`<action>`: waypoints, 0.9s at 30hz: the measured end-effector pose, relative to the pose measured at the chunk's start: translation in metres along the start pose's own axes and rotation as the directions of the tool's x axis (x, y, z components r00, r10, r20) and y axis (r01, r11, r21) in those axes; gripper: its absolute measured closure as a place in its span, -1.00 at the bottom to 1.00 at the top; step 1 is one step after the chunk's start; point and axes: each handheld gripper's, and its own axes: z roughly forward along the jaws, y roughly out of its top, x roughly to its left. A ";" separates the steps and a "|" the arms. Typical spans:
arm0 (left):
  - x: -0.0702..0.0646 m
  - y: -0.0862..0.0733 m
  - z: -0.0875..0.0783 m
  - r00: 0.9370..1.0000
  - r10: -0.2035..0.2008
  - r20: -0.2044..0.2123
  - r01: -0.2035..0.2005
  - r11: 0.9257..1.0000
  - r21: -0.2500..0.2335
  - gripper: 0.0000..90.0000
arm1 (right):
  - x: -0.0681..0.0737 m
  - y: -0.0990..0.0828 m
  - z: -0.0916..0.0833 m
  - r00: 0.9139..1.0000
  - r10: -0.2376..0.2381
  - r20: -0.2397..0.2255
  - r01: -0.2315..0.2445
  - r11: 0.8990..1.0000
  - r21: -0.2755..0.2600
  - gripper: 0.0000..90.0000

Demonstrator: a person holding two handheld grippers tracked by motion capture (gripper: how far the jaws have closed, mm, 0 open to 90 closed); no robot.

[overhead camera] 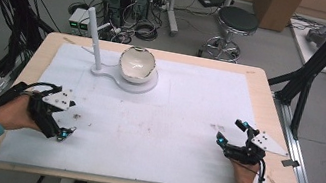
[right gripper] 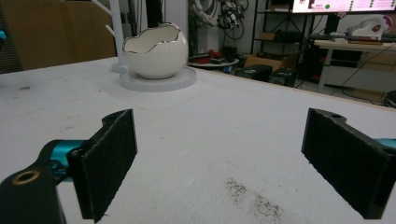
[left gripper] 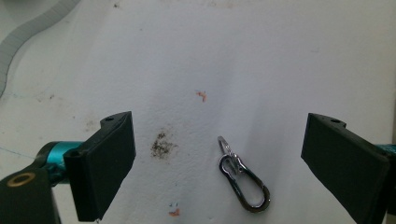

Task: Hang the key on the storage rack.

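A: Item one: left claw (left gripper: 219,163), jaws set wide, pointed down at the worktop (overhead camera: 261,96) near its left edge; empty.

B: Item two: small metal clip (left gripper: 243,175), lying flat on the white mat (overhead camera: 185,126) between those jaws, nearer the right one, touching neither.

A: Item three: right claw (right gripper: 219,163), likewise wide, empty, resting low at the near right; it looks across the mat toward the egg-shaped white bowl (right gripper: 156,51) on its round stand (right gripper: 159,78) at the far side, with a white branched rack (overhead camera: 94,39) just left of it.

B: Risks, as judged: the clip lies off-centre, so a closing jaw may push it sideways rather than pinch it; it is thin and flat, so the pads may close above it and miss; smooth metal may slip or twist out once lifted.

A: Further risk: jaw tips pressed too hard may drag the mat; dark smudge (left gripper: 162,144) left of the clip is only a stain.
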 end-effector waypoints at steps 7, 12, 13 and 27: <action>-0.001 0.000 0.010 1.000 -0.002 0.025 0.000 0.998 0.059 -0.73 | 0.000 0.000 0.000 1.000 -0.001 0.001 0.001 1.000 0.000 -0.78; -0.001 -0.002 0.019 1.000 0.000 0.026 -0.003 0.994 0.109 -0.66 | 0.000 0.000 0.000 1.000 -0.002 0.002 0.002 1.000 0.000 -0.78; 0.000 -0.002 0.019 0.999 -0.002 0.032 -0.002 0.993 0.121 -0.65 | 0.000 0.000 0.000 1.000 -0.002 0.002 0.002 1.000 0.000 -0.78; 0.002 -0.004 0.027 0.998 -0.019 0.064 0.007 0.984 0.177 -0.26 | 0.000 0.000 0.000 1.000 -0.004 -0.001 0.004 1.000 0.002 -0.78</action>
